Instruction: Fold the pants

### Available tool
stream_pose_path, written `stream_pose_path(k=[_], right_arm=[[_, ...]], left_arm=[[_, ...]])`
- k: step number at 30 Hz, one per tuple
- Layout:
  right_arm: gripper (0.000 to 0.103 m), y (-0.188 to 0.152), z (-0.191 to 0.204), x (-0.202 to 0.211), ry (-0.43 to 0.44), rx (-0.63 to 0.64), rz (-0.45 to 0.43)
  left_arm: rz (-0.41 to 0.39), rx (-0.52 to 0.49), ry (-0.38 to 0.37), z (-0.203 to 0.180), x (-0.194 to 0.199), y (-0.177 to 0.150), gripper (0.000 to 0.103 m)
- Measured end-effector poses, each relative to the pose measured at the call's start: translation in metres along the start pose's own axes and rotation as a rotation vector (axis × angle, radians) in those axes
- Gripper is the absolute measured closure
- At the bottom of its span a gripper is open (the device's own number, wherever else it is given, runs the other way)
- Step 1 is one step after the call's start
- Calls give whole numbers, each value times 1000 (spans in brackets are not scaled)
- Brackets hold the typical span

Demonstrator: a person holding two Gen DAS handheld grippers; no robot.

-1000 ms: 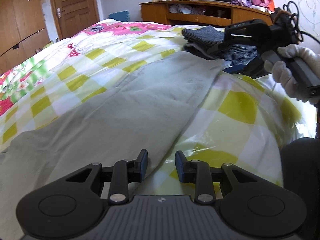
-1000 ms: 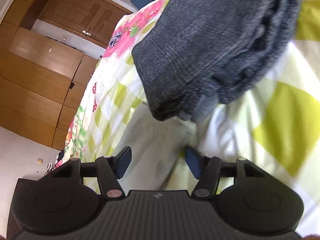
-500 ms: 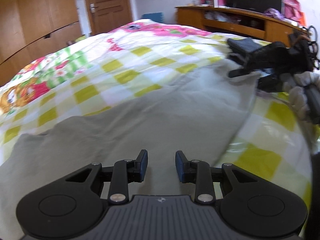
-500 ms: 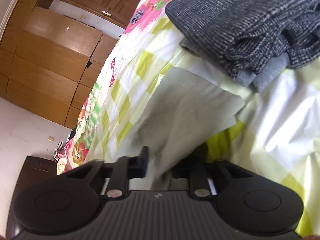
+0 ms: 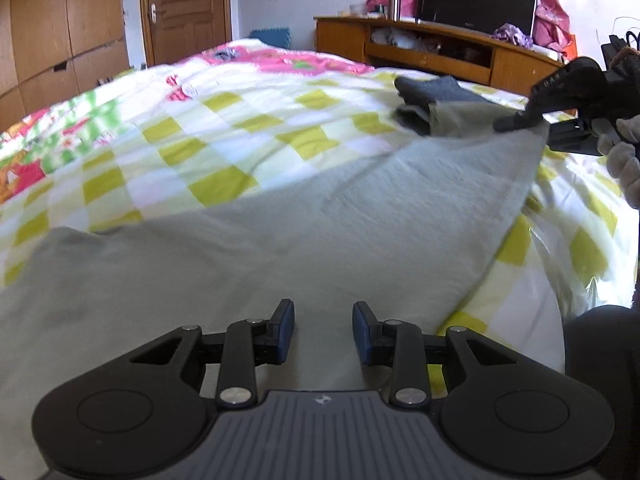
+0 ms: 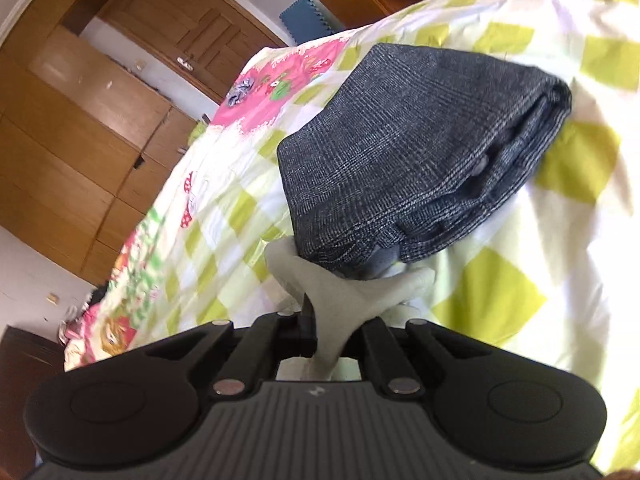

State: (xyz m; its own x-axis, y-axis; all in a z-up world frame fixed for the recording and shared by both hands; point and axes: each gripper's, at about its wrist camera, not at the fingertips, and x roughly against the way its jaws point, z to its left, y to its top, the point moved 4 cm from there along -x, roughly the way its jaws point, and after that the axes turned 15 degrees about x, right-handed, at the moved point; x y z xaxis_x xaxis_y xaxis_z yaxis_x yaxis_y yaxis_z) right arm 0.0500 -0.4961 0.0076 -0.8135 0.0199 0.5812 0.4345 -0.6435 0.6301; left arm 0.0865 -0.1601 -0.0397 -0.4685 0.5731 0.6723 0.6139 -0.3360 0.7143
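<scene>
Pale grey-green pants (image 5: 280, 248) lie spread across the checked bedspread (image 5: 200, 148). My left gripper (image 5: 323, 330) is open and hovers just above the near part of the pants. My right gripper (image 6: 334, 334) is shut on a bunched corner of the pants (image 6: 344, 300) and lifts it off the bed. In the left wrist view the right gripper (image 5: 520, 122) holds that far right corner raised, so the fabric is stretched up toward it.
A folded dark grey garment (image 6: 408, 168) lies on the bed right beyond the held corner, also visible in the left wrist view (image 5: 432, 92). A wooden TV cabinet (image 5: 440, 52) stands behind the bed. Wooden wardrobes (image 5: 52, 32) and a door (image 5: 188, 12) stand at the left.
My right gripper closed on the pants corner and lifted it. The left gripper moved left over the pants and stayed open.
</scene>
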Motion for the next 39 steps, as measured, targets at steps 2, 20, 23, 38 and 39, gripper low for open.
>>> stream_pose_path(k=[2,20,23,38,39], right_arm=[[99,4,11,4,0,21,-12],[99,-98,386,-75,451,636,204],[99,-145,440,-98,491,728,264],[99,-313,533,-113,495,1194,314],[98,-320,536,-111,492,1244,301]], left_arm=[[-32,5,51,15,13,1,57],[-210,316,566,202,131,-75,48],[-247,420,539,222,150,-92,47],[-298,610,368,249,161,-114,47],[-299,613,365,249,162,-115,47]])
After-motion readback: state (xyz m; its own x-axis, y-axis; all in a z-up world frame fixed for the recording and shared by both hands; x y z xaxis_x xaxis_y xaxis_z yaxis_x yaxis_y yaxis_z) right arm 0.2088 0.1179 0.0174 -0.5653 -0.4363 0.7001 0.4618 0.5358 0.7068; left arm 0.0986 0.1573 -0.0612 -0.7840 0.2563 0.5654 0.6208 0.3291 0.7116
